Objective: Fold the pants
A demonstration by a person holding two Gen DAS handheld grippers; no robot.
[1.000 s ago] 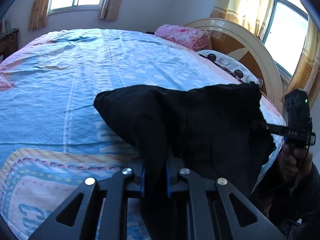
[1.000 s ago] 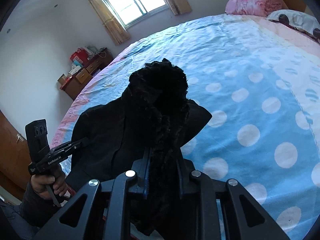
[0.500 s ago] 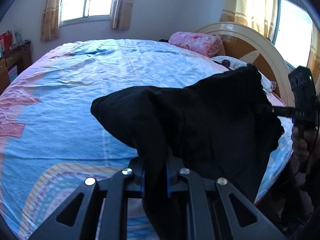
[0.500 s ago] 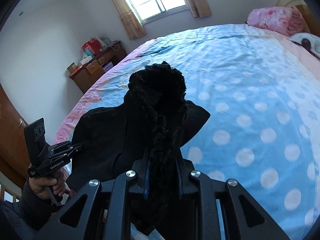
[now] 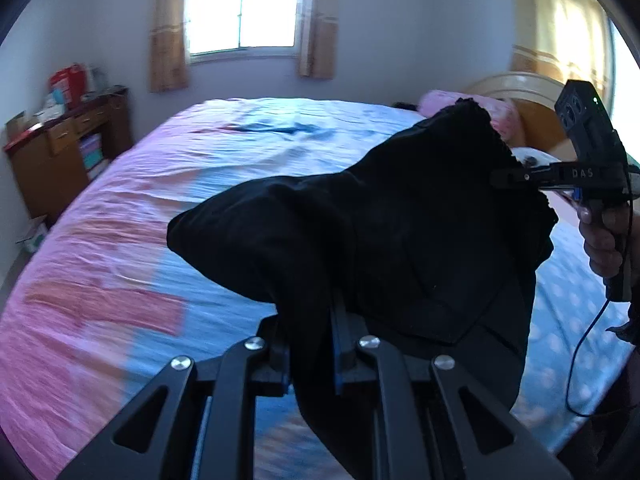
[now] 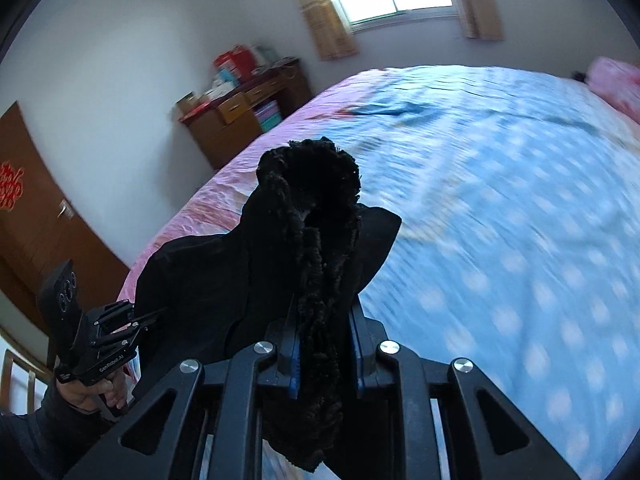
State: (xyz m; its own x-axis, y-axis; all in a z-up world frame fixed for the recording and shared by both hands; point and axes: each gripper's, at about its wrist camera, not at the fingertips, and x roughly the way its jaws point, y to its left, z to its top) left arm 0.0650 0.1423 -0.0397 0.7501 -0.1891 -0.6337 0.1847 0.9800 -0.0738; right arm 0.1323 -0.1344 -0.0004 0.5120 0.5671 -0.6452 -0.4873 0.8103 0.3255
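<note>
You have lifted both grippers since a moment ago: the window and desk now fill the view above the bed [image 5: 132, 216]. Your left gripper [image 5: 310, 344] is clamped on one end of the black pants [image 5: 400, 232], and your right gripper [image 6: 326, 344] is pinched on the fuzzy other end. The pants hang in the air above the bed's near edge, their long axis stretched sideways between your two grippers.

"DAS" on right claw [image 5: 496, 179]; "GenRobot.AI" on left claw [image 6: 154, 314]
</note>
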